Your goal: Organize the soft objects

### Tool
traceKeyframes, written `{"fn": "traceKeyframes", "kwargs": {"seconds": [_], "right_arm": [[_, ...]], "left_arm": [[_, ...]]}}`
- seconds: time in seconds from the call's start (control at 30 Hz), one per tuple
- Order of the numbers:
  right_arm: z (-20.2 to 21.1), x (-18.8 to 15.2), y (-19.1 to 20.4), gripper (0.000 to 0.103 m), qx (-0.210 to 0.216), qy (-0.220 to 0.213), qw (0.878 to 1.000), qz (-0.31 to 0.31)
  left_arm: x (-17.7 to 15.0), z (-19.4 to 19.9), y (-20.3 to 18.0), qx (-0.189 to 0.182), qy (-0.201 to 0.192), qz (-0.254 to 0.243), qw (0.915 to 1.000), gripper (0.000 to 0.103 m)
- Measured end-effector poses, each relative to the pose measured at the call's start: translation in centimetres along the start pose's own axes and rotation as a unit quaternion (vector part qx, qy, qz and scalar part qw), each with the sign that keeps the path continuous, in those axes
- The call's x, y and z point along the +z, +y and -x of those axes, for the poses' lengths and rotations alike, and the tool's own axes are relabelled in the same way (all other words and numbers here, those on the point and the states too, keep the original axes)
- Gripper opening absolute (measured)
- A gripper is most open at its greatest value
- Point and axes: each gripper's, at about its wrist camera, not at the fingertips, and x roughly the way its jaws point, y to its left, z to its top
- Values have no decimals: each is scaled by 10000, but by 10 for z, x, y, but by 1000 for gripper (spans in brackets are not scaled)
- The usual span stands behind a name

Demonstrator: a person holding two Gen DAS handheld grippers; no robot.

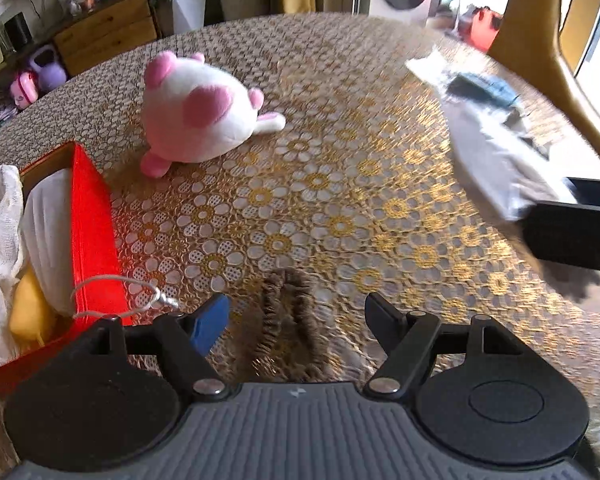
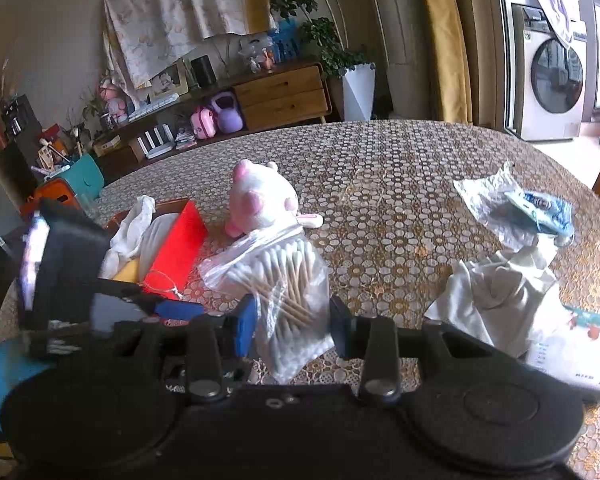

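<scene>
A round table [image 1: 320, 208] under a gold-flowered lace cloth fills both views, with a sideboard, a potted plant and a washing machine behind. Nearest us, the left gripper [image 1: 296, 320] hangs over bare cloth, jaws spread wide with nothing between them, only its own shadow below. No earlier frame is given, so that is all I'll say of it. Just to its left sits the red box [image 1: 94, 220], already holding white cloths and something yellow, a string trailing over its wall.

Over to the right gripper [image 2: 292, 320]: its pads are clamped on a clear bag of cotton swabs [image 2: 280, 276], lifted off the table. So one item is in the air, and my read is that it's bound for the box. That calls for carrying it leftward across the left gripper's spot and lowering it over the red wall before letting go.

Further out, the pink-and-white plush toy [image 1: 196, 116] lies on the cloth, well clear of the box, untouched.

The right view alone shows the crumpled white cloth [image 2: 496, 292] and the blue-printed packet [image 2: 540, 208] waiting at far right; the left view blurs them.
</scene>
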Motion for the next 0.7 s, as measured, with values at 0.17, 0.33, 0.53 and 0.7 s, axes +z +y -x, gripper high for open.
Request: {"fn": "traceKeyframes", "kwargs": {"seconds": [0.17, 0.33, 0.53, 0.7], "right_arm": [[-6, 0, -7, 38, 76, 42, 9999, -86], [-9, 1, -11, 38, 121, 40, 9998, -127], [-10, 0, -12, 38, 111, 67, 9998, -156], [-12, -3, -10, 38, 89, 120, 9998, -149]], "left_arm": [[5, -15, 2, 38, 126, 12, 9999, 75], [7, -24, 1, 5, 183, 66, 9998, 55], [7, -25, 6, -26, 122, 237, 9996, 37], [6, -23, 13, -150, 79, 391, 9991, 19]]}}
